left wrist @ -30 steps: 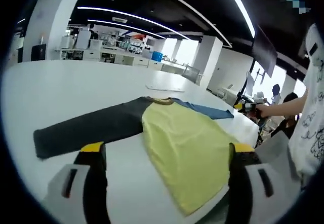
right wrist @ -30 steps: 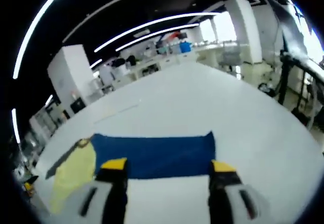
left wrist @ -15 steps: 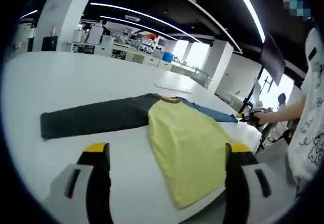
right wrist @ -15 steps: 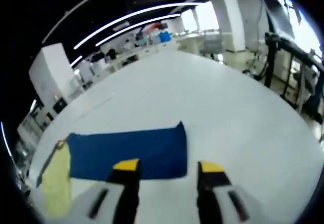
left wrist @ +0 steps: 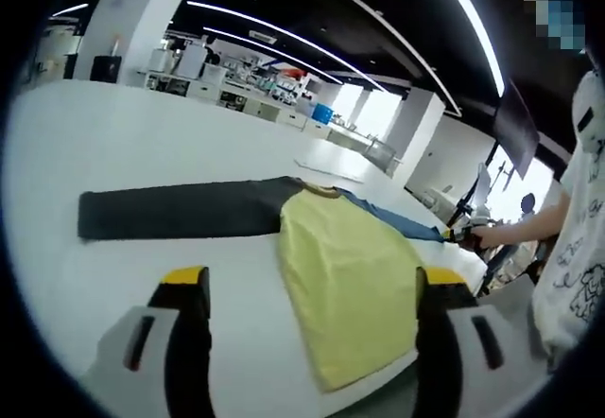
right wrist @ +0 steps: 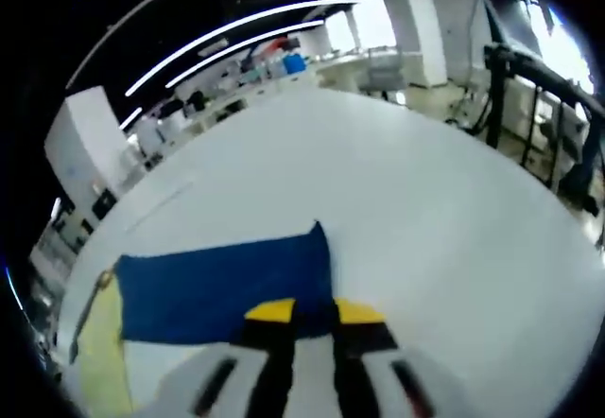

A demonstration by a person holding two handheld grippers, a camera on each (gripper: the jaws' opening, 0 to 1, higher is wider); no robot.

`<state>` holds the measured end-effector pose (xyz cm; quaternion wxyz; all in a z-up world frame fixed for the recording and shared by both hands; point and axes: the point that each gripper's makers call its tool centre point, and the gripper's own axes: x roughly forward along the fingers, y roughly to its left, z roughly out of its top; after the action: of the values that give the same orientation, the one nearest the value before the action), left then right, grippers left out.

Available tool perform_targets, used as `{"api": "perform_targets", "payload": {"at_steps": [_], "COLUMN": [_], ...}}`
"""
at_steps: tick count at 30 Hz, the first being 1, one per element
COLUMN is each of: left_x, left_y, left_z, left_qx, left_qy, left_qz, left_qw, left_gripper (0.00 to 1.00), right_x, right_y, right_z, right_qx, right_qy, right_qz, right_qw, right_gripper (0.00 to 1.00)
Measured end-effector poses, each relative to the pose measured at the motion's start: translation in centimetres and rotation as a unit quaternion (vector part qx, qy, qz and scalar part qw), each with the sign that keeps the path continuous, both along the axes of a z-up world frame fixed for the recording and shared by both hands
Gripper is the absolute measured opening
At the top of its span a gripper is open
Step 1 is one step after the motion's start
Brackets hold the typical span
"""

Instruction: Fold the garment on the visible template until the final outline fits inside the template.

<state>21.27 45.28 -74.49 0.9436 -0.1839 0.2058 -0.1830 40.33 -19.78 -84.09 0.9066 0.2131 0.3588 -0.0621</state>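
Observation:
A garment lies flat on the white table [left wrist: 113, 144]: yellow body [left wrist: 345, 276], dark grey sleeve [left wrist: 175, 215] stretched left, blue sleeve [left wrist: 397, 221] stretched right. My left gripper [left wrist: 312, 281] stands open at the near edge, its jaws straddling the yellow body's hem. In the right gripper view the blue sleeve [right wrist: 217, 281] lies crosswise, and my right gripper [right wrist: 315, 311] has its jaws drawn close together on the cuff's near corner. That right gripper [left wrist: 457, 236] also appears at the sleeve's far end, in a person's hand.
A thin white flat sheet [left wrist: 326, 165] lies on the table beyond the collar. A person in a white printed shirt [left wrist: 572, 248] stands at the table's right edge. A black stand [right wrist: 515, 78] rises past the table's far side. Desks and pillars lie behind.
My right gripper's jaws have drawn from wide apart to nearly together while moving onto the blue cuff. The left gripper view has shifted slightly; the garment lies as before.

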Motion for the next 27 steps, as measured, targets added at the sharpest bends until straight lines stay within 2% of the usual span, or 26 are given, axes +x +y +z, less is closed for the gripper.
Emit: {"api": "perform_targets", "payload": {"at_steps": [3,7,9,11,15,16,19,21,22,24,27], "left_x": [-0.1,-0.2,-0.2,-0.2,-0.1,-0.1,-0.2,-0.2,-0.3,-0.3,-0.3], "left_y": [-0.2,-0.1,0.1,0.1,0.1,0.1,0.0,-0.2,-0.3,-0.3,-0.3], "left_z": [-0.1,0.1,0.1,0.2,0.4,0.4,0.5,0.5,0.5,0.4,0.5], "left_qx": [-0.003,-0.011,-0.014,-0.015,-0.021,-0.023,-0.027,-0.025,-0.021,-0.015,-0.011], "left_qy": [0.001,-0.003,-0.004,-0.008,-0.016,-0.017,-0.023,-0.024,-0.025,-0.025,-0.03], "left_qz": [0.0,0.004,0.007,0.007,0.01,0.01,0.009,0.004,-0.001,-0.007,-0.016], "left_qw": [1.0,0.9999,0.9999,0.9998,0.9996,0.9995,0.9994,0.9994,0.9995,0.9996,0.9994], "left_gripper": [0.86,0.85,0.84,0.84,0.84,0.84,0.83,0.83,0.83,0.83,0.83], "right_x": [0.2,0.4,0.7,0.9,2.2,2.0,3.3,4.1,4.2,4.8,5.5], "right_y": [-0.4,-0.8,-1.2,-1.1,-0.2,0.7,3.6,6.0,6.5,8.9,13.4], "right_z": [0.2,1.2,2.1,2.9,5.3,5.6,7.9,9.5,9.8,10.9,12.3], "right_qx": [-0.003,-0.005,-0.033,-0.043,-0.061,-0.066,-0.065,-0.05,-0.049,-0.037,-0.015], "right_qy": [-0.004,-0.012,-0.016,-0.019,-0.046,-0.052,-0.082,-0.103,-0.107,-0.117,-0.133], "right_qz": [-0.007,-0.018,-0.008,-0.005,0.009,0.018,0.059,0.081,0.084,0.103,0.143], "right_qw": [1.0,0.9998,0.9993,0.9989,0.9971,0.9963,0.9927,0.99,0.9895,0.987,0.9807], "right_gripper": [0.0,0.0,0.0,0.0,0.0,0.0,0.0,0.0,0.0,0.0,0.0]}}
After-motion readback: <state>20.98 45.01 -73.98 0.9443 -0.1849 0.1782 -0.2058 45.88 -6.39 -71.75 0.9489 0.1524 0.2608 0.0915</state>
